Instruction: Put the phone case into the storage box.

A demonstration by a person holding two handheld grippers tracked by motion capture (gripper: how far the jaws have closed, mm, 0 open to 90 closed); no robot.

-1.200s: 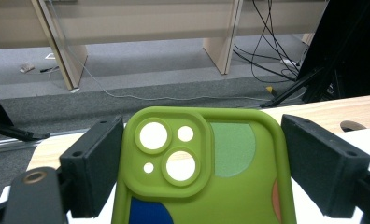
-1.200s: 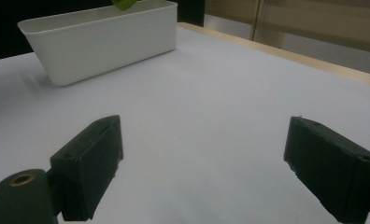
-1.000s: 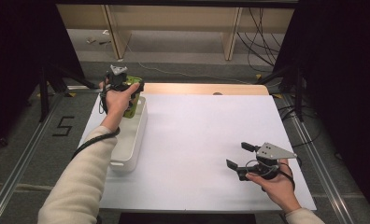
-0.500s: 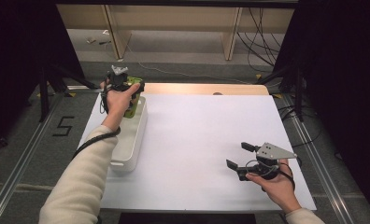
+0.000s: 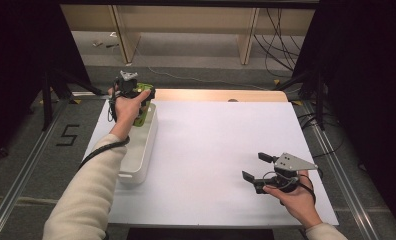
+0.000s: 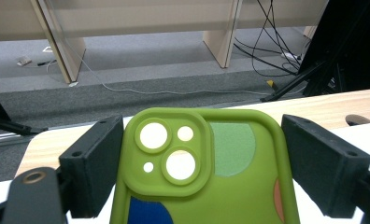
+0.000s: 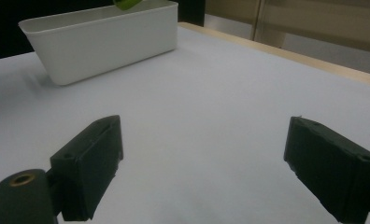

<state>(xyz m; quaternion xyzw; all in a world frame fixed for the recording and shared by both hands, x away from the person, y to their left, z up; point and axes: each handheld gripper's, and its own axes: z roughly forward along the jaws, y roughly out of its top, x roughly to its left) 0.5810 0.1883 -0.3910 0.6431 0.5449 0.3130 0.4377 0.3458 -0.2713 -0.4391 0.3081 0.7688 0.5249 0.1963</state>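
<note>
A lime-green phone case (image 6: 206, 182), with camera cut-outs and coloured patches, stands between the jaws of my left gripper (image 6: 199, 140), which is shut on its two long edges. From above, the left gripper (image 5: 137, 99) holds the phone case (image 5: 143, 109) over the far end of a white bin (image 5: 136, 162). My right gripper (image 5: 255, 166) hovers low over the white table top at the front right, open, with nothing between its jaws. In the right gripper view, that right gripper (image 7: 202, 154) faces the white bin (image 7: 99, 42), and a green tip of the phone case (image 7: 127, 3) shows above the bin's rim.
The white sheet (image 5: 221, 145) covers the table between bin and right hand. A bare wooden strip (image 5: 216, 95) runs along the far edge. Cables (image 5: 276, 30) and wooden legs lie on the floor beyond. Black stands flank both sides.
</note>
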